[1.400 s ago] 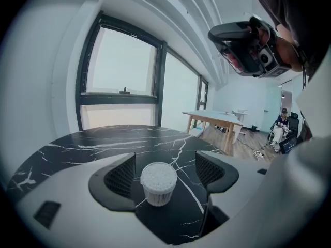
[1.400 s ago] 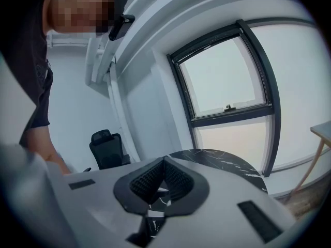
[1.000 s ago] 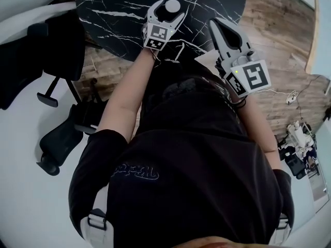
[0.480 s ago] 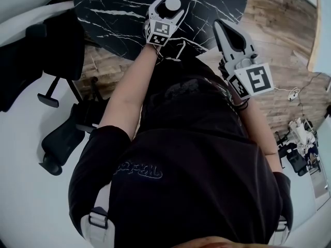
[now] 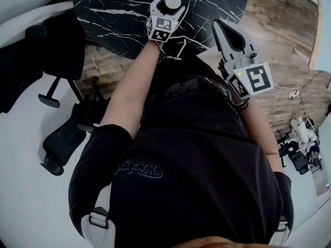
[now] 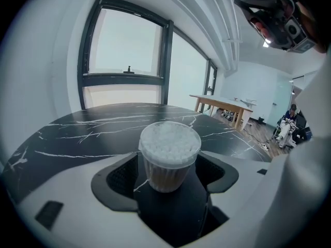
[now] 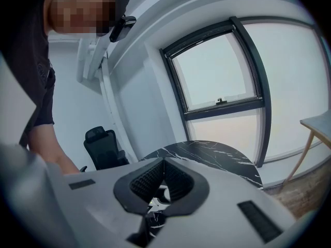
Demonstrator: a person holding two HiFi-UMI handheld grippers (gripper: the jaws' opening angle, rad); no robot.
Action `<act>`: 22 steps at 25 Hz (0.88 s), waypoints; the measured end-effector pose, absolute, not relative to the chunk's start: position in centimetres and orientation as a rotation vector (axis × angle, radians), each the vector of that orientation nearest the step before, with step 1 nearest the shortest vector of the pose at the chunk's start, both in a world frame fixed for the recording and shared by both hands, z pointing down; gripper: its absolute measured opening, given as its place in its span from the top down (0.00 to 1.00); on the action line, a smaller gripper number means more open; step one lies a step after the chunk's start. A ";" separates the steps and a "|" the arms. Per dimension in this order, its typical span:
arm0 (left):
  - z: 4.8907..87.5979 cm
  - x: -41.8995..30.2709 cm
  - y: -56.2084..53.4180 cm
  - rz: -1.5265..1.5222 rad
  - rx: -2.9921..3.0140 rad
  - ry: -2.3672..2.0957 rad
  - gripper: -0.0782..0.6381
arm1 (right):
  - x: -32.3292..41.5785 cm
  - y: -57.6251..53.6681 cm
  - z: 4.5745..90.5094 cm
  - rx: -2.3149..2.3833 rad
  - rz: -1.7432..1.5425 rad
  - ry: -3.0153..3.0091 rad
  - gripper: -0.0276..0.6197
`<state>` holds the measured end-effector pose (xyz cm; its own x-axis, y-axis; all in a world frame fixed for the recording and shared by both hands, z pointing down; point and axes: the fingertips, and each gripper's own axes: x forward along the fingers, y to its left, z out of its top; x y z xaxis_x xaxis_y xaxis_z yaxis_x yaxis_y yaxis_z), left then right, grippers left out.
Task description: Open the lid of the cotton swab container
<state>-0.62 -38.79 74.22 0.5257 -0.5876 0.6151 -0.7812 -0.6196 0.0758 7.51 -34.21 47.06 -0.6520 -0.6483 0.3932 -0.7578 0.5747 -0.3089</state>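
The cotton swab container [image 6: 169, 151] is a clear round tub full of white-tipped swabs, its lid on, standing on the black marble table [image 5: 119, 9]. From the head view its white top [image 5: 172, 4] shows between the left jaws. My left gripper [image 6: 166, 165] is open and straddles the tub, with a narrow gap between each dark pad and the tub's body. In the head view the left gripper [image 5: 170, 8] reaches over the table's near edge. My right gripper [image 5: 221, 26] hangs shut and empty to the right of the tub, clear of it; the right gripper [image 7: 163, 164] holds nothing.
A black office chair [image 5: 51, 50] stands left of the table, also in the right gripper view as the chair [image 7: 103, 149]. Wooden floor [image 5: 279, 30] lies right of the table. A light wooden desk [image 6: 222, 102] stands far behind. Windows line the wall.
My left gripper has slid forward so the tub sits deeper between its jaws. The right gripper has barely shifted and stays shut.
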 end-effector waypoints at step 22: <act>73.3 -0.7 -38.5 0.884 2.485 -1.066 0.52 | 8.0 -33.9 46.2 1.191 0.651 -2.581 0.92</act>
